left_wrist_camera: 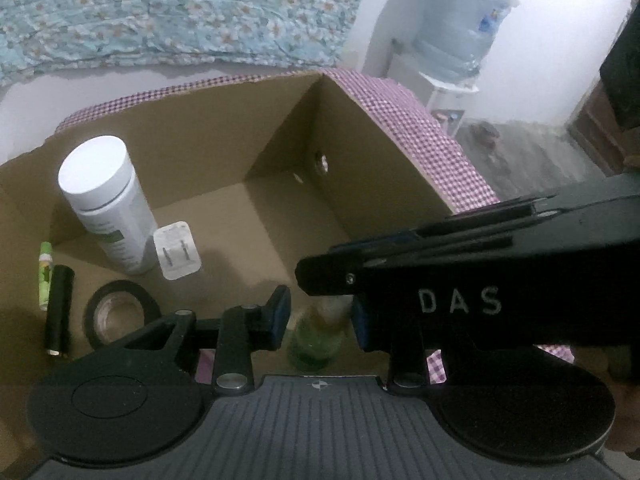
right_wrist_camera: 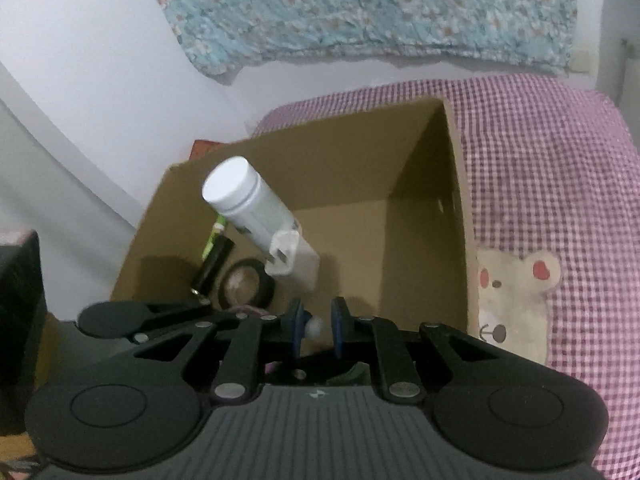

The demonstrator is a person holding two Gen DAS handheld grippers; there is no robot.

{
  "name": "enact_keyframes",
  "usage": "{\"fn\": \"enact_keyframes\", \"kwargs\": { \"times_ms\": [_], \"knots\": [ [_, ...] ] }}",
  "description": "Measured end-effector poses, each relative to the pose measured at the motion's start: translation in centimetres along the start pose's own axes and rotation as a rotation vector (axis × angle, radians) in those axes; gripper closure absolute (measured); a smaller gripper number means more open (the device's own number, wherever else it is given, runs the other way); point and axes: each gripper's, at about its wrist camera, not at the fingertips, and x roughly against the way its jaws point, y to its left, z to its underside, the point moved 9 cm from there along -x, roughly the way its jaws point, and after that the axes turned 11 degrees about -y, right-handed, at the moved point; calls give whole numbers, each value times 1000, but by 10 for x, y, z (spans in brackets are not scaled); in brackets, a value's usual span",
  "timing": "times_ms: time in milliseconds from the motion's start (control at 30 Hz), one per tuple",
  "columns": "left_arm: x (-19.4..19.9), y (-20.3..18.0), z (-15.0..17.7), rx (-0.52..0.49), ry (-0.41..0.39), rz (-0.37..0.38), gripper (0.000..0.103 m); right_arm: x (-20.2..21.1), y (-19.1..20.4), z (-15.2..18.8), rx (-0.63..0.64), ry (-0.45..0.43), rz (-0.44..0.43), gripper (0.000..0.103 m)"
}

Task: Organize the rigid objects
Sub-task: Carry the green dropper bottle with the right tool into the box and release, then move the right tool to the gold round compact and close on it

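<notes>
— What's the left gripper (left_wrist_camera: pixel 320 322) carrying?

— A small clear bottle (left_wrist_camera: pixel 316 340), greenish at the bottom, pale toward the top. The blue pads look closed on its upper part, and it hangs low over the near edge of the cardboard box (left_wrist_camera: pixel 280 128). Blurry, but its long axis seems roughly upright, neck toward the pads, base toward the box floor.

— And the other hand?

— The right gripper (right_wrist_camera: pixel 316 326) has its jaws nearly together on something small, round and white (right_wrist_camera: pixel 314 326). I can't tell what it is. It's also at the near edge of the box.

— What's inside already?

— A white jar (left_wrist_camera: pixel 106 204) standing upright near the far left wall, a white plug adapter (left_wrist_camera: pixel 177 250) just beside it, then a black roll of tape (left_wrist_camera: pixel 120 312) lying flat, a black cylinder (left_wrist_camera: pixel 59 310) and a green tube (left_wrist_camera: pixel 45 274) lying side by side along the left.

— So how should the bottle go in?

— I'd say lower it onto the bare floor right of the tape, keep it vertical, and let go only once the base sits flat. The right gripper crosses close above, so one hand at a time seems wise.
</notes>
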Motion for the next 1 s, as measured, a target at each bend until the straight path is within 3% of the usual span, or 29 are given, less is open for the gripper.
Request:
{"fn": "enact_keyframes", "kwargs": {
  "times_ms": [167,233,300,467,533,633,800,1000],
  "knots": [
    [10,-1,0,-12,-2,-15,61,5,1,0,31,-12,18,85],
    [22,0,-5,-13,-34,-19,45,13,3,-4,27,-32,17,84],
    [38,1,-9,-19,-73,-28,36,26,6,-11,10,-62,7,84],
    [98,9,-12,-8,-174,-42,22,72,16,-25,-45,-165,-23,84],
    [122,15,-9,5,-212,-45,12,95,22,-26,-67,-202,-40,84],
    [151,25,3,22,-246,-73,5,122,28,-15,-96,-233,-55,83],
    [159,44,39,59,-206,-116,4,133,37,22,-146,-197,-50,54],
    [122,57,87,55,-64,-178,4,86,48,72,-206,-45,-68,54]
  ]
}}
